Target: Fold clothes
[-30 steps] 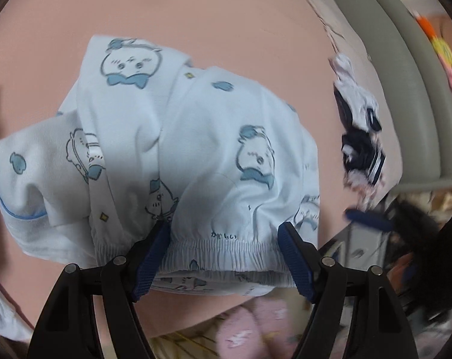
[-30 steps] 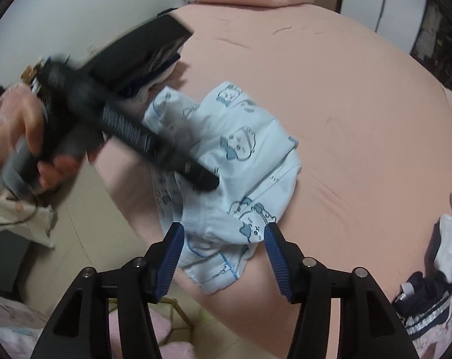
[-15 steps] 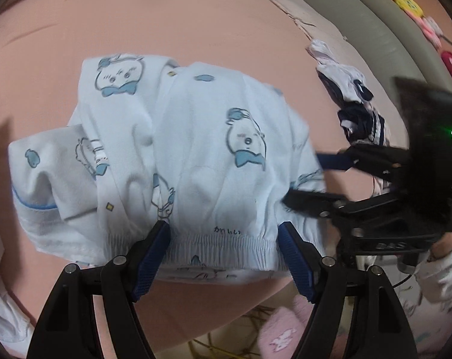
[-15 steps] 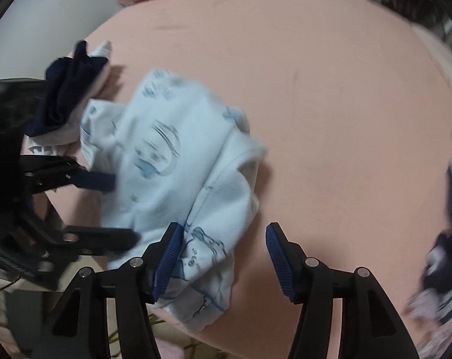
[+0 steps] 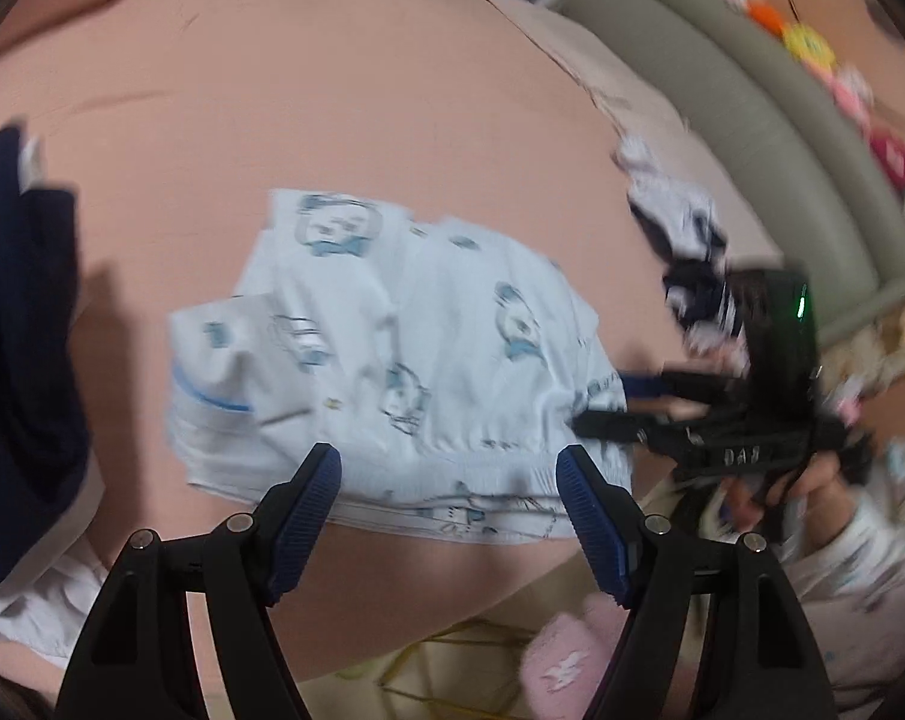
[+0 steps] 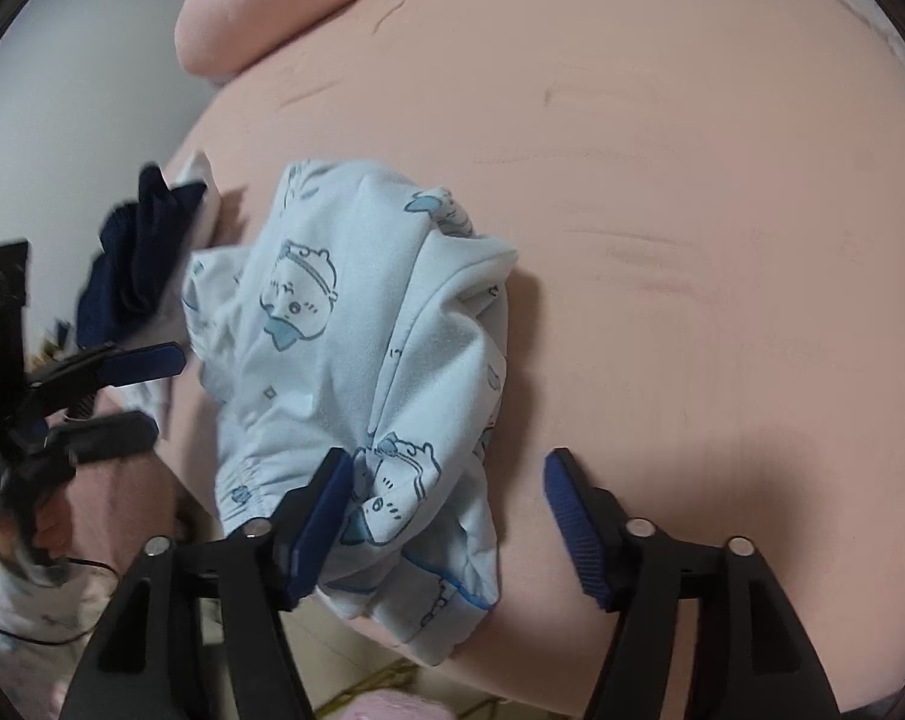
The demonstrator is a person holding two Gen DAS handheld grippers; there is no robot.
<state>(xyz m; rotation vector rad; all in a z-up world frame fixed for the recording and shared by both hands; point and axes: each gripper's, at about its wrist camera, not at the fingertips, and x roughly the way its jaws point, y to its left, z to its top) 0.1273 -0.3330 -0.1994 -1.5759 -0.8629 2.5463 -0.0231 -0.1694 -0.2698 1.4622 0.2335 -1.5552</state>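
We see the pale blue printed garment point(image 5: 404, 360) lying bunched on the pink bed point(image 5: 332, 120), its elastic hem just beyond our left tongs point(image 5: 449, 501), which stand apart, while our right tongs point(image 6: 446, 516) are opening with its folded corner between them.

Right gripper point(image 5: 632, 405) body: white letters, roughly "DAS" — blurred, the reading is unsure; seen right of the left gripper's jaws.
Light-blue garment point(image 5: 404, 354) waistband: small dark handwritten-looking marks between the left gripper's jaws — too blurred to read.
Right wrist view: nothing readable.
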